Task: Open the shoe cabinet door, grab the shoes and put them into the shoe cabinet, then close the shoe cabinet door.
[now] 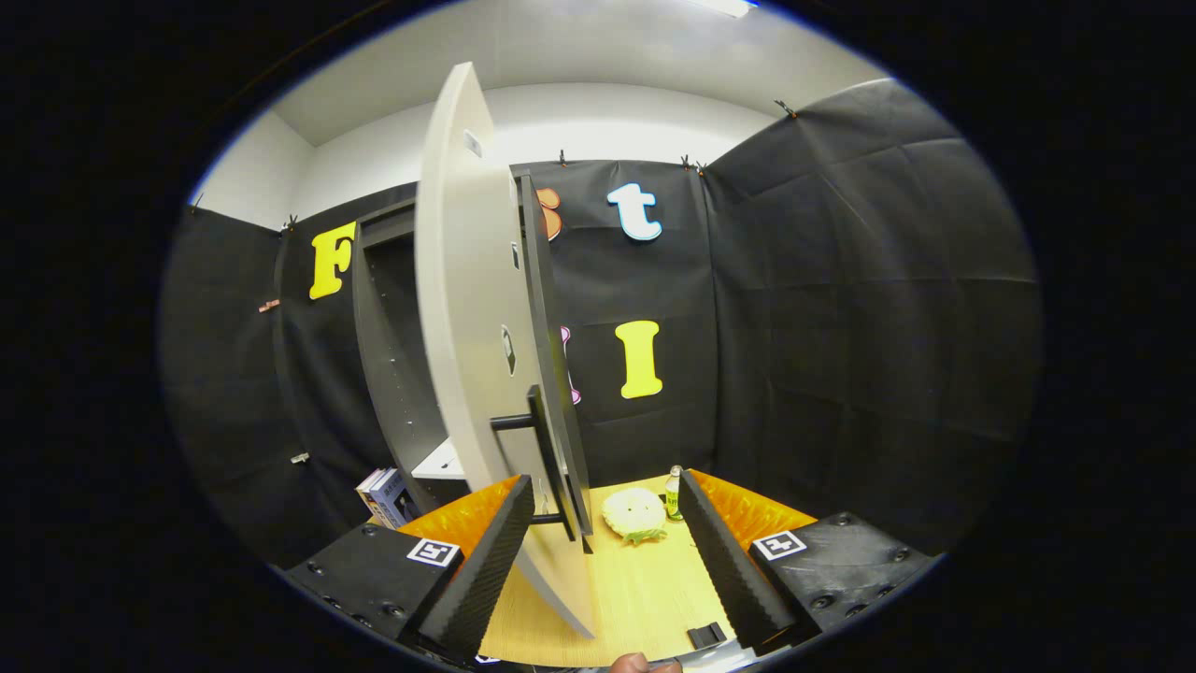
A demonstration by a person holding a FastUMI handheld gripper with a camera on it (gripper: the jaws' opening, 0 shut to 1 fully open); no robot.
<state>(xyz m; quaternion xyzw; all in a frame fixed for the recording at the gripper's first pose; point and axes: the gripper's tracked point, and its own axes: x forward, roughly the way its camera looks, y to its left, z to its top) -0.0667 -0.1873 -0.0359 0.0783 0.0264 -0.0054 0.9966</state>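
The tall cabinet (392, 355) stands with its door (467, 308) swung out edge-on toward the wide-spread tongs (607, 551), its upright handle (551, 463) between them, one fluffy slipper (635, 514) beyond on the desk (645, 598).

the shoe cabinet door (472, 336) is pale cream on its broad face with a black edge, and its bar handle (547, 458) is black, while the shoe cabinet (392, 374) behind it is dark grey to black inside with a white shelf. the gripper (607, 551) has black ribbed fingers (486, 570), translucent orange side pieces and black bodies bearing white squares with black marks. the table (645, 589) is light yellow wood, carrying a cream-and-green slipper (634, 515), a small green-labelled bottle (673, 493) and blue-spined books (385, 496).
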